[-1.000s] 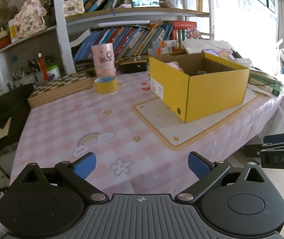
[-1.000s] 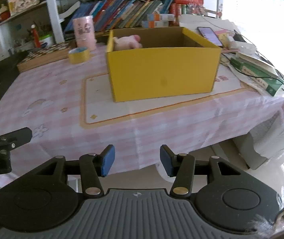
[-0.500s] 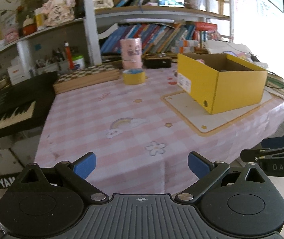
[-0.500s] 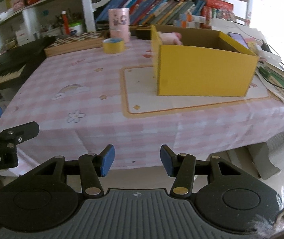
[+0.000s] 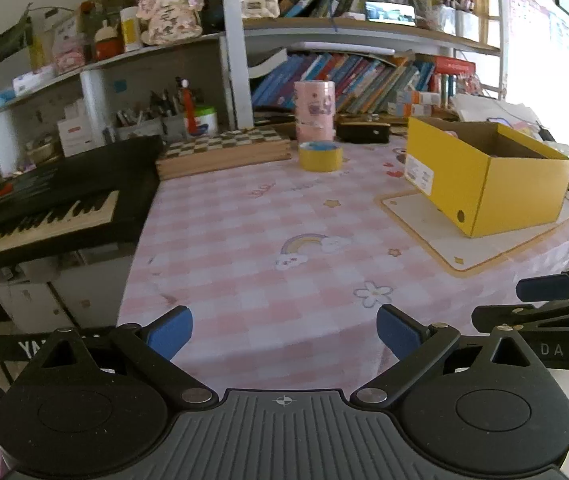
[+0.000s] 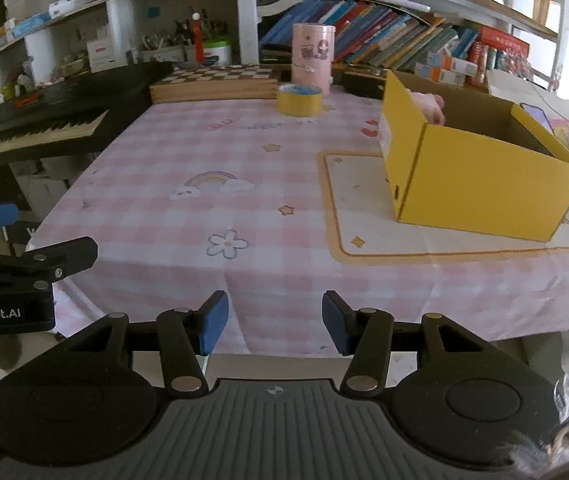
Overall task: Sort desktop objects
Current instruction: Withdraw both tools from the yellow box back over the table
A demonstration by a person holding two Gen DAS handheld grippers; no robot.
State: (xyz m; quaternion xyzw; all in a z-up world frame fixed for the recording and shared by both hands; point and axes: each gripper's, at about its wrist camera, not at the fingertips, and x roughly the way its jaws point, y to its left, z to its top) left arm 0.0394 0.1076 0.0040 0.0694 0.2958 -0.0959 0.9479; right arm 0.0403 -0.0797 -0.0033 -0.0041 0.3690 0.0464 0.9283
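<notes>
**A:** So which step was this? Both hand-held grippers hung off the near edge of the pink checked table [image 6: 268, 184]. The left hand-held gripper [image 5: 284, 330] was spread wide with nothing in it, the right hand-held gripper [image 6: 274, 322] partly open, also empty.

**B:** Between picks, I'd say. The yellow tape roll [image 6: 299, 99] sat at the far side, just in front of the pink cylindrical tin [image 6: 311, 58], well apart from the open yellow cardboard box [image 6: 480, 184]. Something pink was in the box already, maybe a plush. The next move called for a long reach across to the roll.

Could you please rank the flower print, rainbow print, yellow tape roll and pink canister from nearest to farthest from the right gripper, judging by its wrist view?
1. Flower print, just ahead.
2. Rainbow print, mid-table.
3. Yellow tape roll, far side.
4. Pink canister, right behind the tape.
</notes>
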